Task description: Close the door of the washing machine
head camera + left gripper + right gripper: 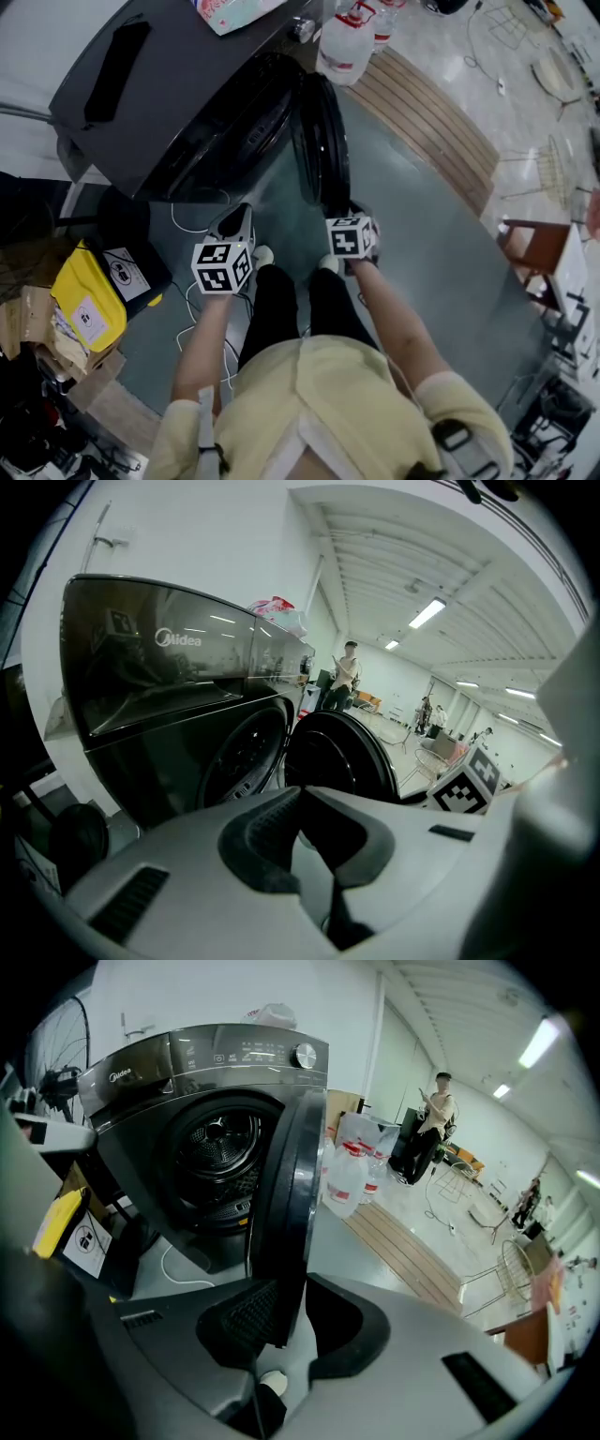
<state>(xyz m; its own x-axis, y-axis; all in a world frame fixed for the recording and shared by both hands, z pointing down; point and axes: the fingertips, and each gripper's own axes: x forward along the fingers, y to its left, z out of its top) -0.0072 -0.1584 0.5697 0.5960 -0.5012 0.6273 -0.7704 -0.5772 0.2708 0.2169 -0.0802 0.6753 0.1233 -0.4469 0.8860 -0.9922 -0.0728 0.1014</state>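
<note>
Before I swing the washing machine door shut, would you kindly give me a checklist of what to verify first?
1. Door stands open, swung away from the washing machine: ok.
2. Nothing hangs out of the drum opening: ok.
3. Door's edge lines up between the right tool's jaws: ok.
4. Right tool's pads actually pressing on the door: cannot tell.
5. Left tool open, nothing between its jaws, off the door: ok.
6. Water bottles stand on the door's far side, outside its closing swing: ok.
</note>
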